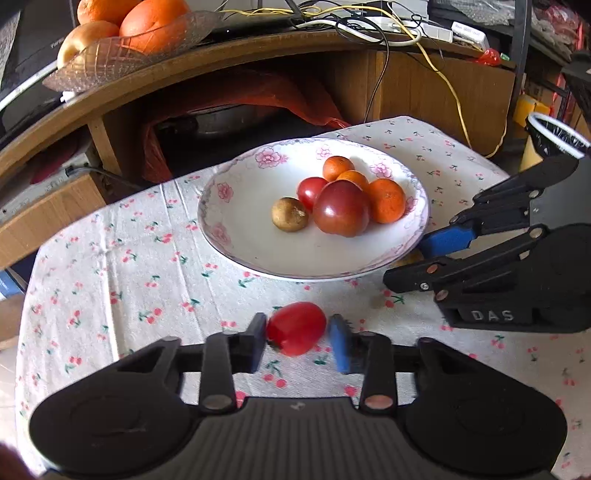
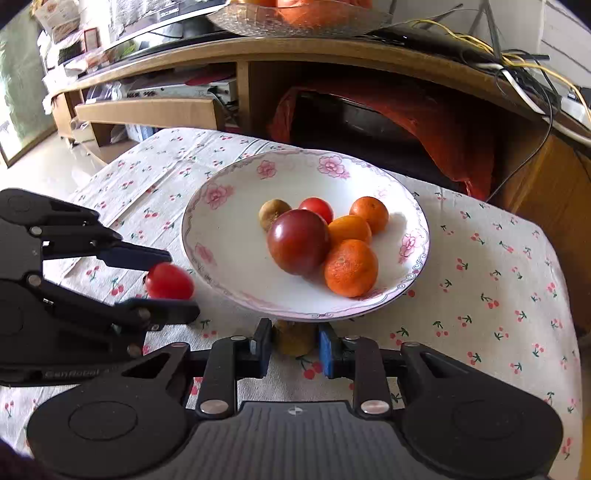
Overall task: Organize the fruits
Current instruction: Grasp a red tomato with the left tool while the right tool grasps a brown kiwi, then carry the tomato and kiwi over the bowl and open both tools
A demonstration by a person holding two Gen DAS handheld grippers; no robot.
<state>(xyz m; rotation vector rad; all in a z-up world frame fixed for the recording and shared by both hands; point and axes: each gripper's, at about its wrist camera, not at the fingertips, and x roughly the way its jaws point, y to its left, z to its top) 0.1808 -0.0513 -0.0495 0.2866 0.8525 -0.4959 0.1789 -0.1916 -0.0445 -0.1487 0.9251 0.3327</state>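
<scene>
A small red tomato (image 1: 295, 328) lies on the cherry-print cloth in front of the plate, and my left gripper (image 1: 297, 334) is shut on it, one pad against each side. A small brown fruit (image 2: 293, 339) sits under the near rim of the flowered white plate (image 2: 221, 236), with my right gripper (image 2: 293, 345) shut on it. On the plate lie a large dark-red tomato (image 2: 298, 242), a small red tomato (image 2: 317, 208), a brown round fruit (image 2: 271, 212) and three mandarins (image 2: 351, 267). In the right wrist view my left gripper (image 2: 181, 282) holds the tomato (image 2: 170, 281) left of the plate.
The table's cloth (image 1: 110, 266) spreads left of and in front of the plate. Behind stands a wooden shelf unit (image 1: 258, 51) with a glass bowl of oranges (image 1: 147, 33) and loose cables (image 1: 388, 26) on top. A lined waste bin (image 1: 554, 136) is at the far right.
</scene>
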